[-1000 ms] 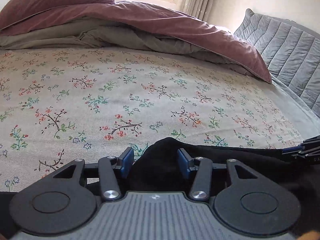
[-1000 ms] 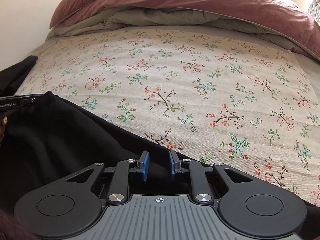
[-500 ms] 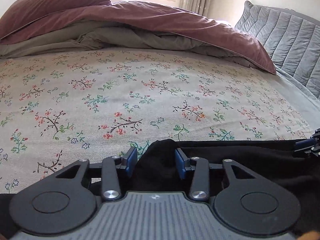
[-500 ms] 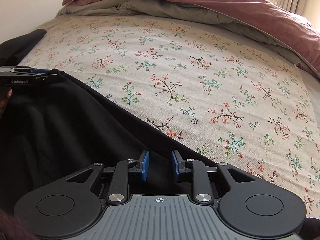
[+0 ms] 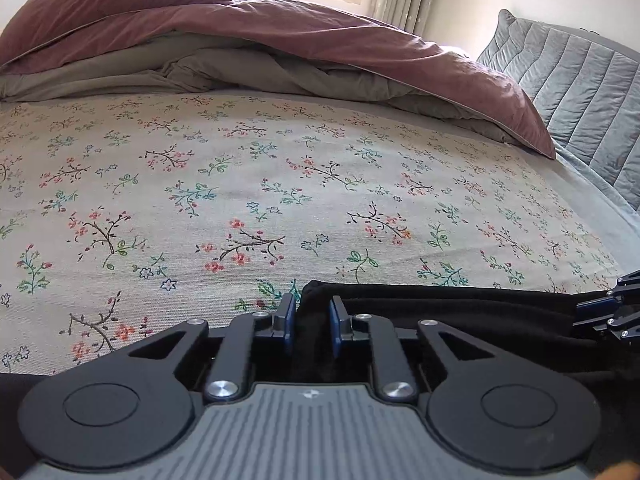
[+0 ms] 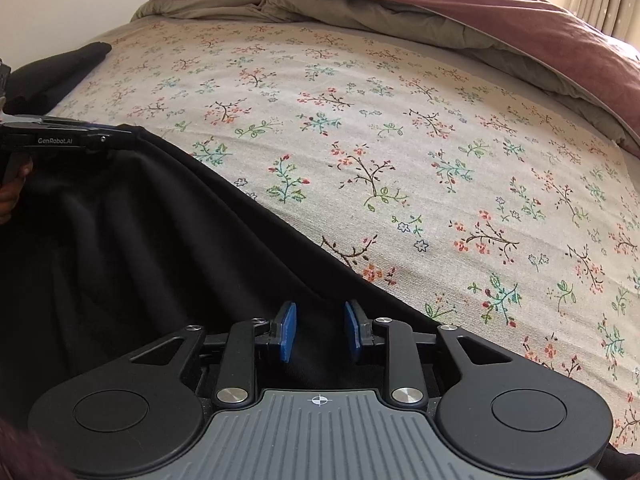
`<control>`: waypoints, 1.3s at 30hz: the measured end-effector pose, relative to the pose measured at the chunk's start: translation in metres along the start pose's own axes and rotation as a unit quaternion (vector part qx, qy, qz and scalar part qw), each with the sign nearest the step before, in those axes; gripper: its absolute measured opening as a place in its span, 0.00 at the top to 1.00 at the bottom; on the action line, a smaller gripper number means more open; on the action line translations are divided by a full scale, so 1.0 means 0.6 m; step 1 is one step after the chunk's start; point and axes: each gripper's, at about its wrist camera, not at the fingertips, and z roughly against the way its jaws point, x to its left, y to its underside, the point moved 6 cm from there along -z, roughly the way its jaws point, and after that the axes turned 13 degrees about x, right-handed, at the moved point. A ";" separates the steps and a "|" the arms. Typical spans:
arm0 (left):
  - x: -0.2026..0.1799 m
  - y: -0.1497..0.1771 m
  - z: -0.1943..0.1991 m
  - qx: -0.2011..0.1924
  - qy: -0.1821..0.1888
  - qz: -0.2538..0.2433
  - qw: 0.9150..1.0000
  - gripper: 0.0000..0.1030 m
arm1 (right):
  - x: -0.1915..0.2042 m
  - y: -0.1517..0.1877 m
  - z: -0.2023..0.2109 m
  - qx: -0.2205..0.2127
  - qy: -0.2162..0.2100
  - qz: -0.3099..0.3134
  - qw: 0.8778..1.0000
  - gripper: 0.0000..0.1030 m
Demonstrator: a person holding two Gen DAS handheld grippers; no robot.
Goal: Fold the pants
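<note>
Narrower now than a second ago on the left gripper (image 5: 312, 320): fingers (image 5: 286, 322) have just been closing and now pinch a raised fold of the black pants (image 5: 440, 320) between the blue pads. Slightly wider than before on the right gripper (image 6: 319, 334): fingers (image 6: 287, 336) have just been opening, standing narrow with pants (image 6: 140, 248) cloth between and under them; cannot tell whether the pads press it. Right view also rolled and shifted against the earlier frame, with more black cloth filling its lower left.

Legible writing: "GenRobot.AI" in pale letters on the side of the left gripper (image 6: 60, 140), seen from the right camera at the far corner of the pants. No other readable label.

Relative to the pants: stretched as a dark band along the near edge of the bed (image 5: 280, 160), one top corner in the left fingers, the edge running taut across to the right gripper (image 5: 608, 312) at the other end. Beyond the pants, floral sheet (image 6: 400, 140) lying bare. Farther off, a mauve duvet (image 5: 320, 36) heaped over grey bedding at the head of the bed. A fingertip of a hand (image 6: 10, 196) just under the left gripper, beside the cloth.
</note>
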 end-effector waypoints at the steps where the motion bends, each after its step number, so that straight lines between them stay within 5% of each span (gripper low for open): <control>1: -0.001 0.000 0.001 -0.001 -0.001 -0.001 1.000 0.76 | 0.001 -0.001 -0.002 -0.001 -0.001 0.006 1.000 0.72; 3: -0.003 0.000 0.003 -0.006 -0.004 -0.004 1.000 0.78 | 0.004 -0.003 -0.004 0.000 0.000 0.018 1.000 0.75; 7: 0.001 -0.004 0.009 -0.020 0.000 0.013 1.000 0.80 | 0.018 -0.004 0.001 -0.007 -0.002 0.032 0.999 0.95; 14: 0.017 -0.014 0.026 -0.051 0.026 0.060 0.997 0.82 | 0.010 -0.027 0.038 -0.073 0.058 0.006 0.996 1.00; 18: 0.014 -0.005 -0.002 -0.042 -0.015 0.049 0.998 0.82 | 0.017 -0.027 -0.009 -0.053 0.075 0.002 0.996 0.99; 23: -0.007 -0.006 0.005 -0.042 -0.056 0.031 0.997 0.68 | 0.015 -0.026 0.003 -0.067 0.082 -0.014 0.994 0.89; 27: -0.032 -0.010 0.037 -0.044 -0.062 0.023 0.997 0.47 | -0.020 -0.001 0.045 -0.079 0.093 -0.037 0.992 0.56; 29: -0.053 -0.007 0.055 -0.044 -0.061 0.010 0.997 0.38 | -0.049 0.019 0.069 -0.085 0.107 -0.053 0.989 0.52; 34: -0.133 0.022 0.083 -0.029 -0.024 -0.022 0.999 0.28 | -0.148 0.097 0.118 -0.083 0.138 -0.125 0.979 0.37; 39: -0.226 0.043 0.071 0.001 0.037 -0.034 0.999 0.24 | -0.248 0.195 0.150 -0.071 0.178 -0.200 0.961 0.34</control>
